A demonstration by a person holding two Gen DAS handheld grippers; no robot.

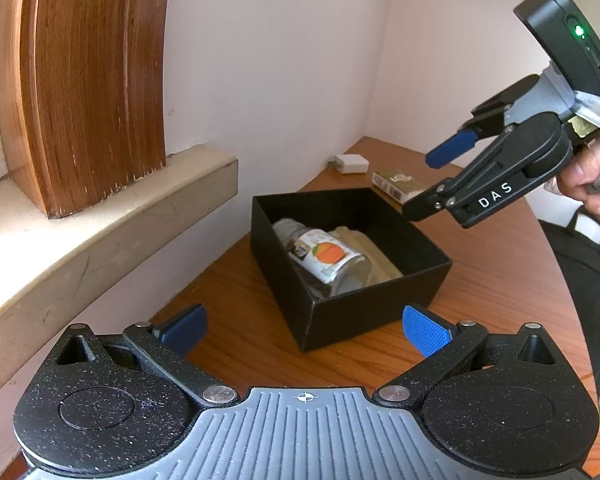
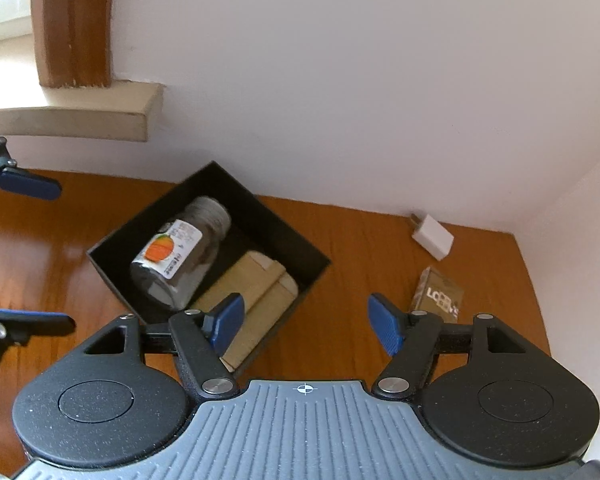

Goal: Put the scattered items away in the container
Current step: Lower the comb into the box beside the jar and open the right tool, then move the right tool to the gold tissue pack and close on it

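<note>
A black open box (image 1: 380,304) (image 2: 300,252) stands on the wooden table. Inside it lie a glass jar with an orange-fruit label (image 1: 324,256) (image 2: 180,252) on its side and a tan folded item (image 1: 376,256) (image 2: 256,292). A white charger plug (image 1: 352,163) (image 2: 433,237) and a brown-gold small packet (image 1: 400,185) (image 2: 440,294) lie on the table beyond the box. My left gripper (image 1: 304,330) is open and empty, in front of the box. My right gripper (image 2: 306,322) is open and empty, above the box's near right corner; it shows in the left wrist view (image 1: 436,184).
The table (image 1: 500,264) (image 2: 360,240) sits in a corner of white walls. A stone window sill (image 1: 100,216) (image 2: 80,120) and a wooden frame (image 1: 88,80) are to the left. A dark bag (image 1: 584,264) is beyond the table's right edge.
</note>
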